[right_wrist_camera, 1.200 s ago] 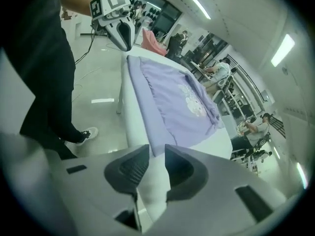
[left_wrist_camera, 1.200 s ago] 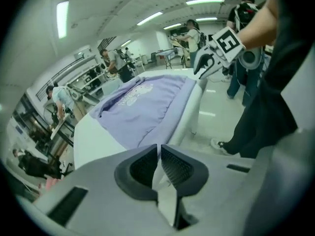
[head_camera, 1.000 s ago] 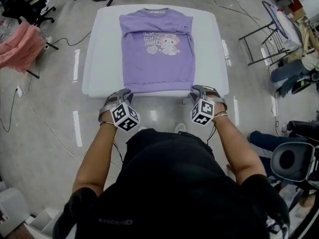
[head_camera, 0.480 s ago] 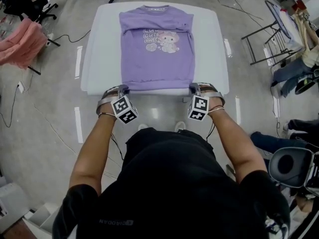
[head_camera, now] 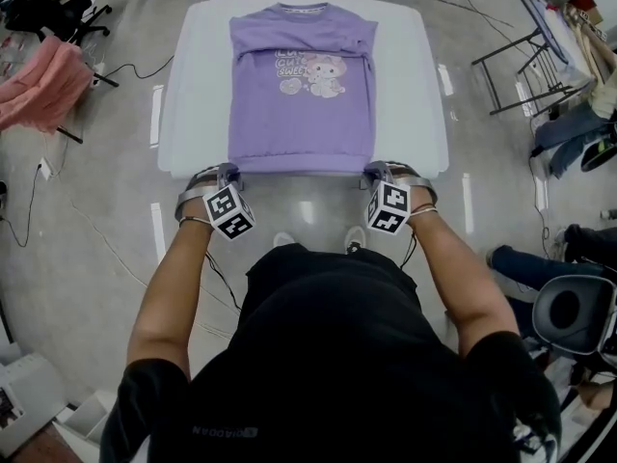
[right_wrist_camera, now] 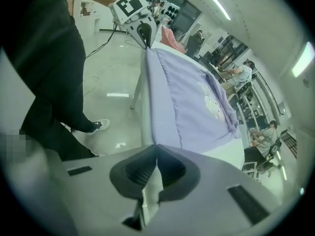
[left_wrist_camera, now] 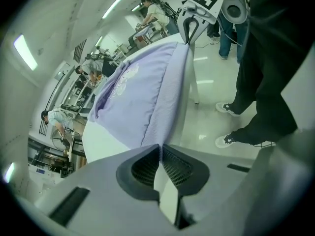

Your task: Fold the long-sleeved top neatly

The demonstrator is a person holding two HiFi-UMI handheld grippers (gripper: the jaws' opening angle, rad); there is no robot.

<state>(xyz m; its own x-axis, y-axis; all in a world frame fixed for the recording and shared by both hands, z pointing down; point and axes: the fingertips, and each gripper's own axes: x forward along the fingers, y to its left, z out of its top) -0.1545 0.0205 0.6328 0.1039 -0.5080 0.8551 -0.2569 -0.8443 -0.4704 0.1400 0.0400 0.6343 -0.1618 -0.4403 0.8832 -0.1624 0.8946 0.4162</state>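
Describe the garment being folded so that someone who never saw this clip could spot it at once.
Start at the white table in the middle of the grey floor; the long-sleeved top lies flat on it, collar toward the far edge. It is lilac with a cartoon print on the chest, unlike the pink cloth off to the left.

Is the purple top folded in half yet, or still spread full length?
Still full length: the top lies flat on the table from collar to hem, only its sleeves folded across the chest.

black short-sleeved shirt (head_camera: 337,355), black trousers (left_wrist_camera: 266,82), dark white-soled sneakers (left_wrist_camera: 227,140); grey left gripper (head_camera: 228,170), right gripper (head_camera: 374,170), black-white marker cubes (head_camera: 228,211).
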